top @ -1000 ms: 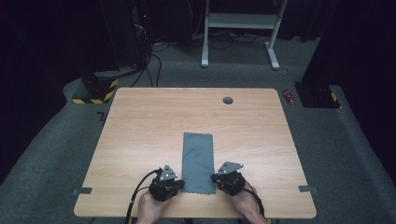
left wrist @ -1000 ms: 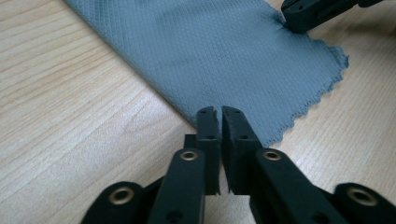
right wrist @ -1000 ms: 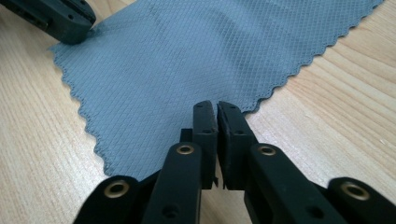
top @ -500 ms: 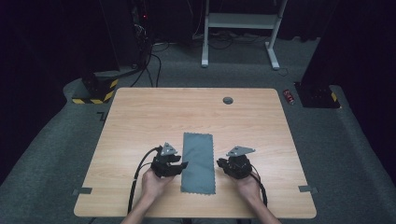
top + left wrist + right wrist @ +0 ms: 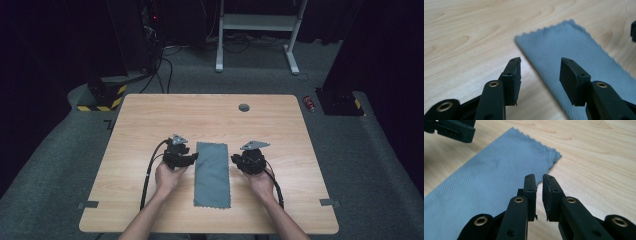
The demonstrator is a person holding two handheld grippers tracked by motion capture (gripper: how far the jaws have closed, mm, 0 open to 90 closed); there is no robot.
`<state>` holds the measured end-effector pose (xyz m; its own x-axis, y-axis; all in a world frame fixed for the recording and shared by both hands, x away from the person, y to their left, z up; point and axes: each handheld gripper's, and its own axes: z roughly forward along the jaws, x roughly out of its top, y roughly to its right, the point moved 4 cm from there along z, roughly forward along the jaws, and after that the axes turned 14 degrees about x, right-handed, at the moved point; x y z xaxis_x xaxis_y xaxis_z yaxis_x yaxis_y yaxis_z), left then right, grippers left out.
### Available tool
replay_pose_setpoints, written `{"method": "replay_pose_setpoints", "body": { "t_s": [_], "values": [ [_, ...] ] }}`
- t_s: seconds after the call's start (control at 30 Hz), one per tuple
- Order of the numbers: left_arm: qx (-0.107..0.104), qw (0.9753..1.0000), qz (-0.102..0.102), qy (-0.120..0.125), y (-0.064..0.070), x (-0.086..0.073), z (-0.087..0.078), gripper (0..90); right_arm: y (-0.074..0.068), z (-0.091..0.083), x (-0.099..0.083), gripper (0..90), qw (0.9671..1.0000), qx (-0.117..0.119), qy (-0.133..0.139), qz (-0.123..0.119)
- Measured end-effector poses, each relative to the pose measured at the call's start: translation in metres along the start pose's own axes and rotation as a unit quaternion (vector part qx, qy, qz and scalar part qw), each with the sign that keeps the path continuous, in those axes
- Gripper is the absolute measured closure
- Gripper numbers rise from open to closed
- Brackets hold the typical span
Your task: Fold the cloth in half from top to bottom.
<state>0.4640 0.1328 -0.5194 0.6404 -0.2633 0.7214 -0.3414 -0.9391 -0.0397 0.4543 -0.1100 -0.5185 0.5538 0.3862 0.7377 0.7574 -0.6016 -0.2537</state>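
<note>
Where the person's two hands enter at the near edge of the light wood-grain table (image 5: 150, 125), a long grey ribbed cloth with pinked edges (image 5: 212, 172) lies flat between them, its long axis running away from the person. The left gripper (image 5: 192, 159) sits just beside the cloth's left long edge; in the left gripper view its jaws stand wide apart and hold nothing, one fingertip (image 5: 513, 68) over bare wood, the other over fabric (image 5: 564, 47), so that the edge lies in the gap. The right gripper (image 5: 234, 161) rests just beside the right long edge; in the right gripper view its jaws are nearly together, a narrow slit between them, empty, with the cloth's edge (image 5: 499, 170) just ahead.

The step in hand appears to be seizing the far portion of both long edges. To do it well, the right jaws probably need to part first; each lower pad should slide under the hem, both grips level and opposite.

Farther off, a small dark round grommet (image 5: 244, 107) marks the tabletop. No container stands on the table.
</note>
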Motion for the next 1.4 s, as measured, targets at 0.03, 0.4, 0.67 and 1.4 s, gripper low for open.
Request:
{"method": "replay_pose_setpoints", "body": {
  "t_s": [0.03,0.4,0.67,1.4],
  "values": [
    [0.002,1.0000,-0.002,-0.001,-0.001,0.002,0.003,51.5,0.001,0.002,0.003,81.0,1.0000,0.000,0.001,0.006],
    [0.020,0.9994,-0.023,-0.015,-0.009,0.021,0.032,48.1,0.020,0.024,0.023,76.3,0.9991,-0.021,0.010,0.035],
    [0.030,0.9989,-0.024,-0.028,-0.009,0.027,0.048,46.7,0.026,0.037,0.034,72.9,0.9987,-0.035,-0.001,0.038],
    [0.054,0.9976,0.033,-0.027,0.000,0.022,0.056,63.7,0.036,0.068,0.038,76.3,0.9965,-0.065,-0.046,0.027]
  ]
}}
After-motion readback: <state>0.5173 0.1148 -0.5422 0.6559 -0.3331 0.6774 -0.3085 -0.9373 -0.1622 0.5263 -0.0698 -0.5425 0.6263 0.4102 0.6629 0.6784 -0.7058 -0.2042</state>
